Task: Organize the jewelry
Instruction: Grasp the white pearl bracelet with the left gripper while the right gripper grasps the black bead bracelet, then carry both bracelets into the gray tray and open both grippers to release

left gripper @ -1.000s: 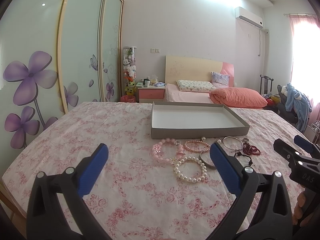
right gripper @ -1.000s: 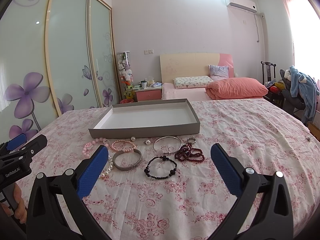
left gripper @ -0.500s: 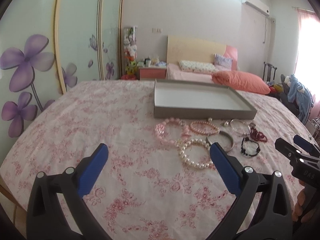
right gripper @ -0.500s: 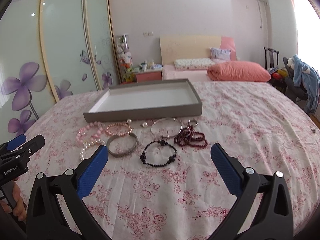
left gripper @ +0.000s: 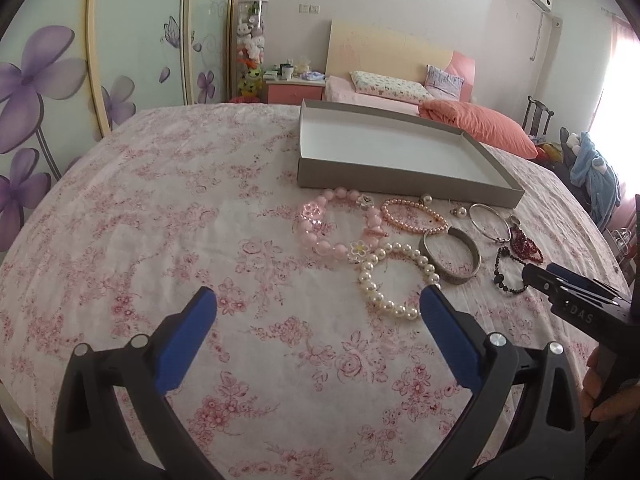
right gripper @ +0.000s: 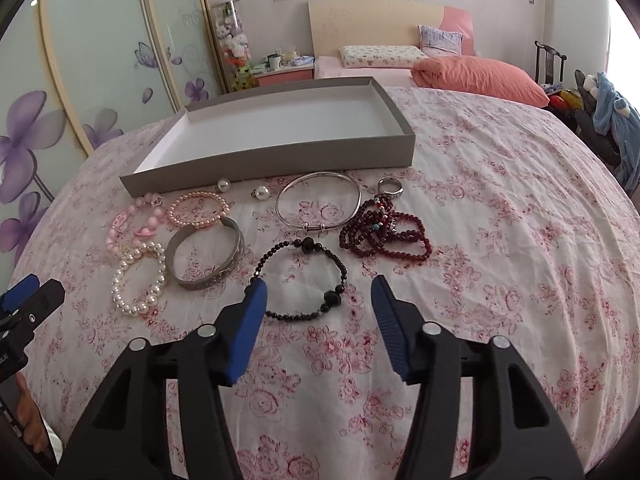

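Jewelry lies untouched beside the empty tray (right gripper: 280,160), and my right gripper (right gripper: 318,300), jaws just narrowed halfway, closes toward the black bead bracelet (right gripper: 300,276), gripping nothing yet.

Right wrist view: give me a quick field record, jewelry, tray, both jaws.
tray: grey box, white inside, nothing in it
surface: floral pink cloth
black bead bracelet: flat on cloth, nearest the right gripper
right gripper: jaws have just been closing, part open, nothing pressed; bracelet lies beyond the tips
left gripper: jaws wide open, nothing held
white pearl bracelet: just ahead of left gripper
other pieces: silver cuff, thin bangle, dark red beads, all outside tray
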`<state>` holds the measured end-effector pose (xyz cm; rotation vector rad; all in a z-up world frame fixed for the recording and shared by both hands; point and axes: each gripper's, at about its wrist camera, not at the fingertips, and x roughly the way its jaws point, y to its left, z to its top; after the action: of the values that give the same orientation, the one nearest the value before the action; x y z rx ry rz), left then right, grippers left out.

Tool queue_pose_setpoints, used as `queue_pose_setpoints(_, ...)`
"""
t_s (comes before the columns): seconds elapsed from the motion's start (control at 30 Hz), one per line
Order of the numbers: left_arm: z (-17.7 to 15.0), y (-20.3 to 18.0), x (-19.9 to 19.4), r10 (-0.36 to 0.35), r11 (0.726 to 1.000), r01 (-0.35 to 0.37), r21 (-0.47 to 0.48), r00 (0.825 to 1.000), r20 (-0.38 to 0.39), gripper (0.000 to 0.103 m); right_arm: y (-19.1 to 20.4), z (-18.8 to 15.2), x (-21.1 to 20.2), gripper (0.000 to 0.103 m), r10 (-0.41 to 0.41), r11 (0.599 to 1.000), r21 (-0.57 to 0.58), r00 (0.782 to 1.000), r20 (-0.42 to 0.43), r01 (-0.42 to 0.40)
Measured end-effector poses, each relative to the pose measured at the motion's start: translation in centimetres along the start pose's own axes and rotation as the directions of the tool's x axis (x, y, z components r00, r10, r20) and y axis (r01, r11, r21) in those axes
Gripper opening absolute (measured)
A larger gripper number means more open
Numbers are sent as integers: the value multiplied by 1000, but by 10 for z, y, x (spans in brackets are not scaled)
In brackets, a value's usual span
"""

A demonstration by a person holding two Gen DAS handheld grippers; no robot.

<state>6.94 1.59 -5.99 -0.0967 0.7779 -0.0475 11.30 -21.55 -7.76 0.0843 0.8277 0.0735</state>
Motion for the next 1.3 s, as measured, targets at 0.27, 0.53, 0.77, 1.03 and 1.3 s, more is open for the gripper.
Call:
queue_pose_setpoints(0.27, 7, -9, 15, -14, 1000, 14, 18, 999, -30, 94, 4, 2, 20, 35, -45, 999, -25, 997, -57, 44)
queue_pose_setpoints(0.53, 11, -23, 39, -34, 999, 38, 38, 993, -111, 69, -3, -1, 13, 12, -17, 1000, -17, 998, -54, 16)
queue_pose_setpoints(0.77, 15, -31, 57, -40, 998, 48, 39, 985, -169, 47, -5, 1, 8, 12, 27, 1000, 3, 999, -26, -27)
queue_pose_setpoints(1.03, 16, -38, 63, -20, 998, 31, 62, 985, -171, 20, -9, 4, 7, 12, 47, 999, 13, 999, -12, -47)
queue_pose_setpoints(1.3, 12, -36, 58, -39, 997, 49, 59, 984, -173, 10, -10, 5, -1, 12, 63, 998, 13, 998, 18, -63)
